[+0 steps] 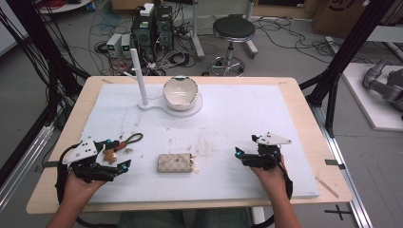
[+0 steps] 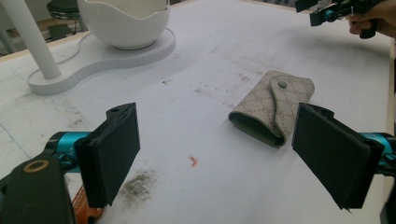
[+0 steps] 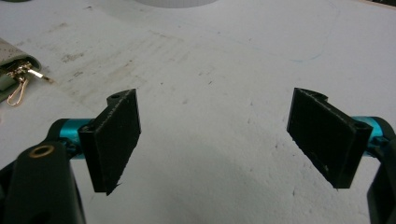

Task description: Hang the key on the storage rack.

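A beige patterned key pouch [image 1: 175, 163] lies flat on the white board, between the two hands. My left gripper [image 1: 117, 153] stands open at the front left; in the left gripper view the key pouch [image 2: 273, 107] lies on the board beyond my left gripper [image 2: 215, 140], nearer its right jaw and untouched. A brown leather strap with a loop [image 1: 124, 144] lies beside the left gripper's far jaw. My right gripper [image 1: 246, 149] hovers open at the front right with bare board between the jaws of my right gripper [image 3: 215, 121]. The pouch's end with a gold clasp [image 3: 18, 77] shows at the left.
A white stand [image 1: 157, 105] with an upright post [image 1: 140, 78] and a cracked-egg bowl [image 1: 180, 92] sits at the back of the board. A stool [image 1: 233, 33], computers and cables stand on the floor behind the table. The board has dirt smudges [image 2: 137, 184].
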Motion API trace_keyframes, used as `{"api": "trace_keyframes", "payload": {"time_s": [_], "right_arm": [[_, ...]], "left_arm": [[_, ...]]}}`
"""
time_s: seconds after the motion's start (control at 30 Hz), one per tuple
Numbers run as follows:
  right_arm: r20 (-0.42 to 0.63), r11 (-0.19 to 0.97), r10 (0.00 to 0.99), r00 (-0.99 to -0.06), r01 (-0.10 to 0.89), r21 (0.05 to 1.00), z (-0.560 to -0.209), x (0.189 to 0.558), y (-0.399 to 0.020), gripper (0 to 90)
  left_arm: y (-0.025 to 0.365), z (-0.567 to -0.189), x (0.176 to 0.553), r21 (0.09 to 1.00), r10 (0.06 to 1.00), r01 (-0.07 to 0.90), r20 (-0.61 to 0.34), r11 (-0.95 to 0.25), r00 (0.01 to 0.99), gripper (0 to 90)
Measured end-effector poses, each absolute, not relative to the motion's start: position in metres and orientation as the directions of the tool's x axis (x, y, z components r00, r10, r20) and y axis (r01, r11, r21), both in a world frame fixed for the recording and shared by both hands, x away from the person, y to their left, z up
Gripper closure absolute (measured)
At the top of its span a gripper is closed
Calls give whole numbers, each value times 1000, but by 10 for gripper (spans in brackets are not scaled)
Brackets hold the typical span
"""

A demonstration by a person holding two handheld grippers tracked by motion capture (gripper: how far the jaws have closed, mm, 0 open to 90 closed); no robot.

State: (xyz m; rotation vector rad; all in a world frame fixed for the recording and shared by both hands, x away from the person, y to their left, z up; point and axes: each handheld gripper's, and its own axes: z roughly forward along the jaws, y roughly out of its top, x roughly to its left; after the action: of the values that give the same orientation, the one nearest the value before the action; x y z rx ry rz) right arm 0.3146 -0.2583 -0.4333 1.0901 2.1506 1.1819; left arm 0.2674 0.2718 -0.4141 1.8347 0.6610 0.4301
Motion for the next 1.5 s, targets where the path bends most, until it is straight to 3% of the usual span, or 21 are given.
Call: {"api": "trace_keyframes", "payload": {"time_s": [0.87,1.5], "right_arm": [[6,270,833,-554,416,868,-428,302,-283,177],[2,288,818,-575,414,864,-429,309,-272,177]], "left_arm": [[263,-411,272,945,608,222,-33,-239,794,152],[286,-411,277,933,690,253,-7,-257,724,152]]}}
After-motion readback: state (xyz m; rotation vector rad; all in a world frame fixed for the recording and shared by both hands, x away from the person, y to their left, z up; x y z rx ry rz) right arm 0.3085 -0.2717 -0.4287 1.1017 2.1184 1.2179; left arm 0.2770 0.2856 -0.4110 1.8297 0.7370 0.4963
